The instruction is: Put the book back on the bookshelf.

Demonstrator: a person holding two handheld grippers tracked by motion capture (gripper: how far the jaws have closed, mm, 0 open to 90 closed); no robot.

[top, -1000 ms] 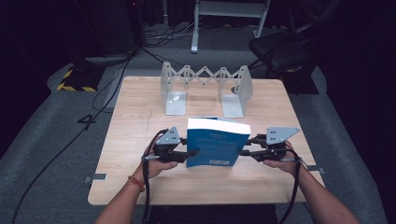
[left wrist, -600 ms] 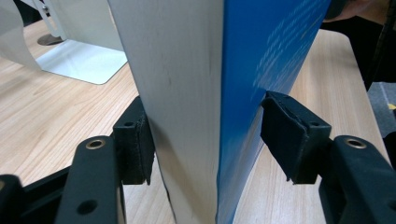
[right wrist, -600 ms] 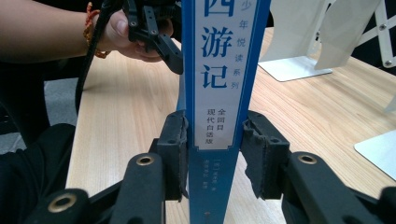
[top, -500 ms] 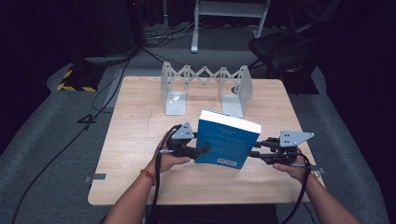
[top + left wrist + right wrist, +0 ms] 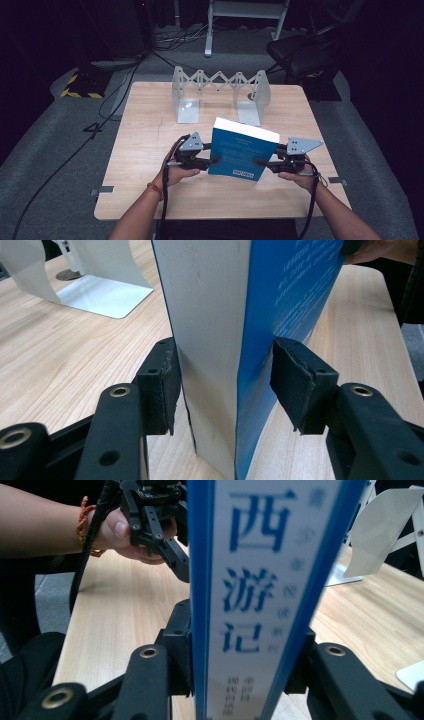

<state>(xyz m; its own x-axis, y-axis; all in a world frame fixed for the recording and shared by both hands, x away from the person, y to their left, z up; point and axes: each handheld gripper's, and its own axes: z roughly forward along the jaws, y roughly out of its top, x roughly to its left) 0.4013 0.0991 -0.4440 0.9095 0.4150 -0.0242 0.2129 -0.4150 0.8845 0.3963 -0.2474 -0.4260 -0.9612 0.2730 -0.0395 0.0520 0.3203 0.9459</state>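
we see one wooden bench [image 5: 150,150] carrying one folding metal book rack [image 5: 220,92] and one blue book [image 5: 240,152] standing upright near its front edge. two grippers flank it: right gripper [image 5: 264,162] clamps the spine; left gripper [image 5: 212,160] jaws have just been closing, one pad barely apart from the cover.

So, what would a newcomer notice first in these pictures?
The blue book, upright near the table's front edge between the two claws. The right claw grips its spine edge; the left claw straddles the page edge, one pad slightly off the cover. Behind it stands an empty metal rack.
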